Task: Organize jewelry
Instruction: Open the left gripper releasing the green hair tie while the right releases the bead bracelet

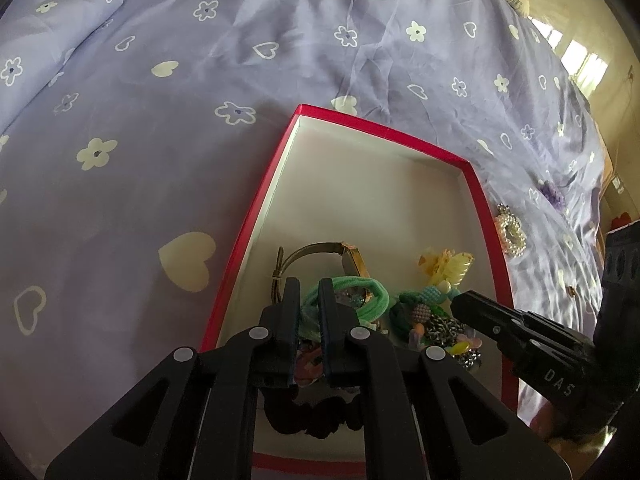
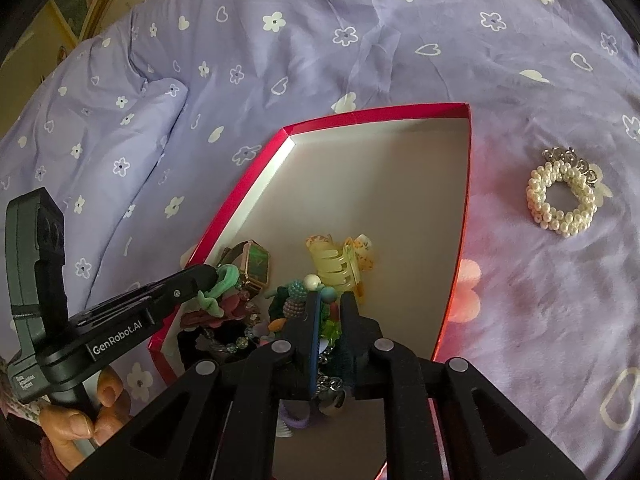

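Sat on the purple bedsheet with white flowers and hearts (image 1: 168, 128) — a shallow red cardboard box with a white inside (image 1: 256, 216), with a pile of trinkets at its near end. Left gripper (image 1: 309, 294) pinched tight on a soft green hair tie (image 1: 360, 296) beside a gold-edged square watch (image 2: 256, 262). Right gripper (image 2: 330, 306) nearly shut over the bright bead bundle (image 2: 296, 296), next to a yellow plastic claw clip (image 2: 340, 266) — and a white pearl bracelet (image 2: 562, 196) lay outside on the sheet.

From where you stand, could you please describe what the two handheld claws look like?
Both are matte black plastic. The left claw has two flat fingers on scissor-style linkage arms with round silver-grey pivot caps; its side reads "GenRobot.AI" in white. The right claw matches, with a blue finger pad and white "DAS" lettering. No cables or sleeves show.
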`<action>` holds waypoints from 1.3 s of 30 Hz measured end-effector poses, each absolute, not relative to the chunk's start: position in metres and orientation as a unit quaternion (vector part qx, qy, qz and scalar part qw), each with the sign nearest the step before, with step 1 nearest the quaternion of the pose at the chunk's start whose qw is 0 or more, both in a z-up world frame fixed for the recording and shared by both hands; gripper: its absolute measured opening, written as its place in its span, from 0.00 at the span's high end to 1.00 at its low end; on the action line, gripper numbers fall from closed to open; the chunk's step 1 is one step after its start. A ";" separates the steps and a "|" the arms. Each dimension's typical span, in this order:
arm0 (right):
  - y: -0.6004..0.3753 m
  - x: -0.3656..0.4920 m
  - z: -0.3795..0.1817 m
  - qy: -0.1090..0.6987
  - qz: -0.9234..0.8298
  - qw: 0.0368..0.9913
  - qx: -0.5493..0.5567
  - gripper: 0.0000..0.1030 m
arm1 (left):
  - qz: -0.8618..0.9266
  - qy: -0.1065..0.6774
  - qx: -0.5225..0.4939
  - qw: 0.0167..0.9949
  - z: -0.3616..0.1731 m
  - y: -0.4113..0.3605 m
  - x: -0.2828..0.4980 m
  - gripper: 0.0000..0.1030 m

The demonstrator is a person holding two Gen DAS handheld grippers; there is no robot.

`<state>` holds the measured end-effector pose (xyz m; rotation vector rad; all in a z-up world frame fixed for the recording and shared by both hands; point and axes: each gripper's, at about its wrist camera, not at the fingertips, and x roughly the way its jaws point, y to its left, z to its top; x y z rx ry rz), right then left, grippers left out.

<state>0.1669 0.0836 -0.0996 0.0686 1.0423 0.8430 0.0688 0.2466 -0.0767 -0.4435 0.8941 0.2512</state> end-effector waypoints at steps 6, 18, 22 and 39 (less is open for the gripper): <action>0.079 0.167 -0.099 0.485 0.388 0.783 0.043 0.80 | 0.123 0.428 -0.211 0.870 -0.077 0.246 0.068 0.90; 0.064 0.164 -0.079 0.467 0.395 0.787 0.073 0.59 | 0.127 0.429 -0.206 0.870 -0.071 0.240 0.064 0.72; 0.060 0.160 -0.071 0.458 0.398 0.791 0.077 0.55 | 0.131 0.425 -0.201 0.873 -0.066 0.238 0.060 0.62; 0.033 0.135 -0.057 0.437 0.410 0.792 0.113 0.33 | 0.160 0.407 -0.218 0.873 -0.047 0.227 0.011 0.26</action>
